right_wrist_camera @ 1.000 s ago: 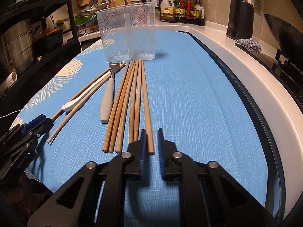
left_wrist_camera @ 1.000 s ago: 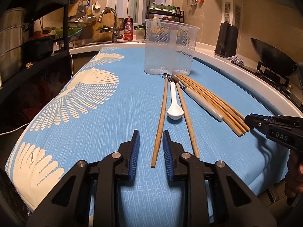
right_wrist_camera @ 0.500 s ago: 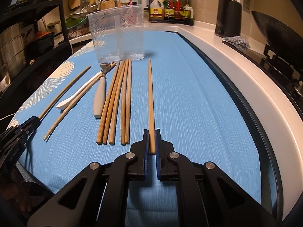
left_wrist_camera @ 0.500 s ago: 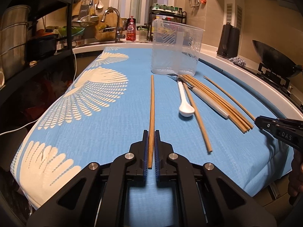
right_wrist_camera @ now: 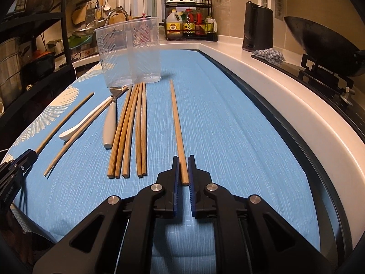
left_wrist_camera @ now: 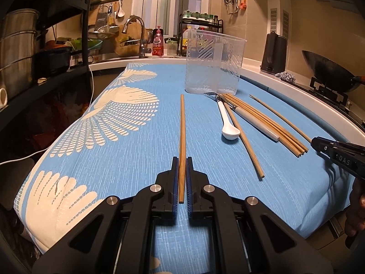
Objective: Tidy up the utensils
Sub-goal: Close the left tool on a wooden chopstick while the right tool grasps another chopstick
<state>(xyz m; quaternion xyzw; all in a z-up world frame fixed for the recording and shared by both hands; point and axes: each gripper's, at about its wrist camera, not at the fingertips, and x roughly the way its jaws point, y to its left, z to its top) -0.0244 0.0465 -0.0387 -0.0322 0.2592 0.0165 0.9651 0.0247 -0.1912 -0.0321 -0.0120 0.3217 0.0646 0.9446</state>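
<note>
1. The left gripper [left_wrist_camera: 181,163] is clamped on a chopstick [left_wrist_camera: 182,134], held near its thick end between the blue pads; the stick runs straight ahead from the jaws toward the clear plastic holder [left_wrist_camera: 214,65].
2. The right gripper [right_wrist_camera: 183,162] is likewise closed on a second chopstick [right_wrist_camera: 176,121], gripped close to its thick end, with the thin tip pointing ahead and slightly left.
3. Ahead and to the left of the right gripper, a bundle of five chopsticks [right_wrist_camera: 130,132] is seen lying side by side on the blue tablecloth [right_wrist_camera: 228,125].
4. Just left of that bundle a white-handled fork [right_wrist_camera: 110,123] is laid, its tines toward the holder [right_wrist_camera: 129,50], which stands upright at the far end.
5. Further left a white spoon [right_wrist_camera: 84,122] is found with a single chopstick [right_wrist_camera: 75,138] lying against it.
6. From the left gripper, these loose utensils are placed ahead and to the right, and the holder is ahead and slightly right.
7. The tablecloth's white fan pattern [left_wrist_camera: 118,116] is spread to the left of the left gripper.
8. A black kettle [right_wrist_camera: 257,26] and a wok [right_wrist_camera: 319,43] are seen on the counter to the far right.
</note>
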